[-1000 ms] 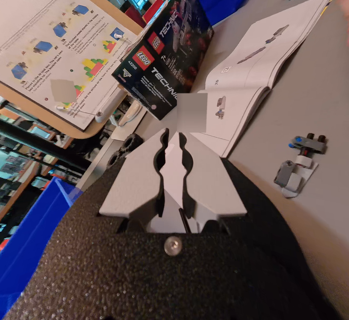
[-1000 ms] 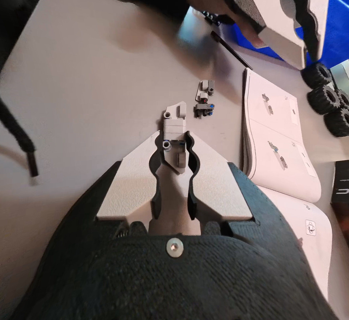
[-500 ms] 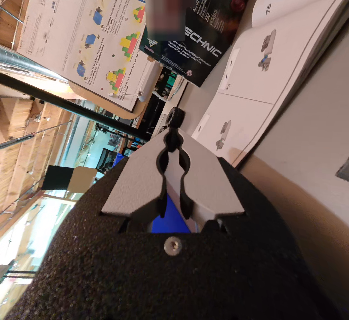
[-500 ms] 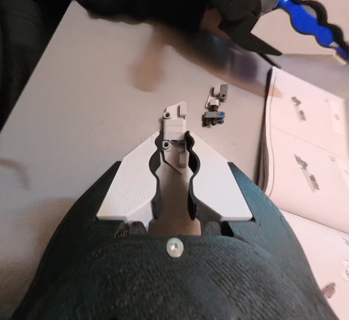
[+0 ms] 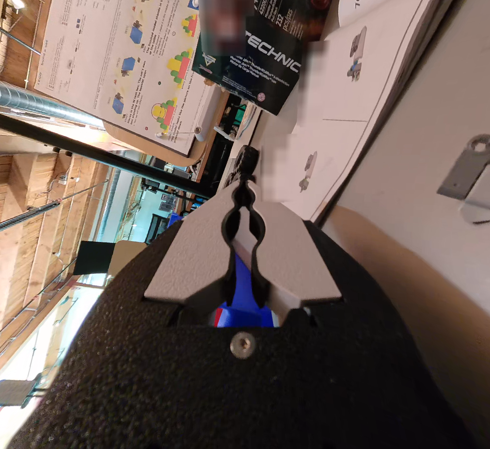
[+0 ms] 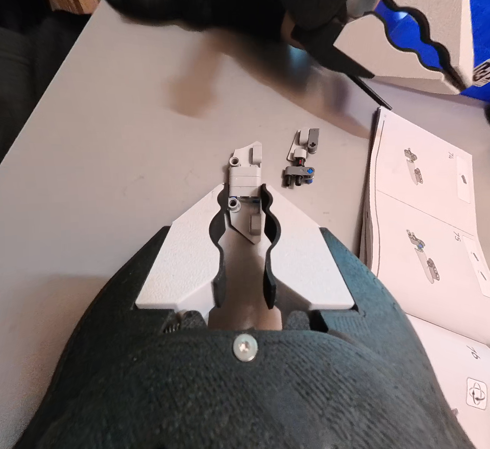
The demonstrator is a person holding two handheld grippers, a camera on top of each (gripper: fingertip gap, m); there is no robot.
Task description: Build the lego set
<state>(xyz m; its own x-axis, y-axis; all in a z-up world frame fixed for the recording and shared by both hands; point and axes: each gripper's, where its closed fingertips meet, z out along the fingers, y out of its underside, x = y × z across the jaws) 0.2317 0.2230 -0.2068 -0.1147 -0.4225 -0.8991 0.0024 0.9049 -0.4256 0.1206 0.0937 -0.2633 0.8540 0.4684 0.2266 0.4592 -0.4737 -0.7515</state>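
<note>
My right gripper is shut on a light grey lego assembly low over the grey table; half of the assembly sticks out past the fingertips. A smaller grey assembly with black pins and a blue pin lies just to its right. One end of it also shows in the left wrist view. My left gripper is shut and empty, tilted and raised near the open instruction booklet. It shows in the right wrist view at the top right, above the table.
The booklet lies open to the right of the assemblies. The dark set box stands behind it. Black tyres lie beyond my left fingertips. A blue bin and a thin black axle are at the far right. A printed sheet on a board stands beyond the table. My hands' fingertips stand some 20 cm from each other.
My left gripper has closed its fingers, tilted upward and shifted toward the booklet and table edge. My right gripper has kept its hold on the grey assembly, nearly still.
</note>
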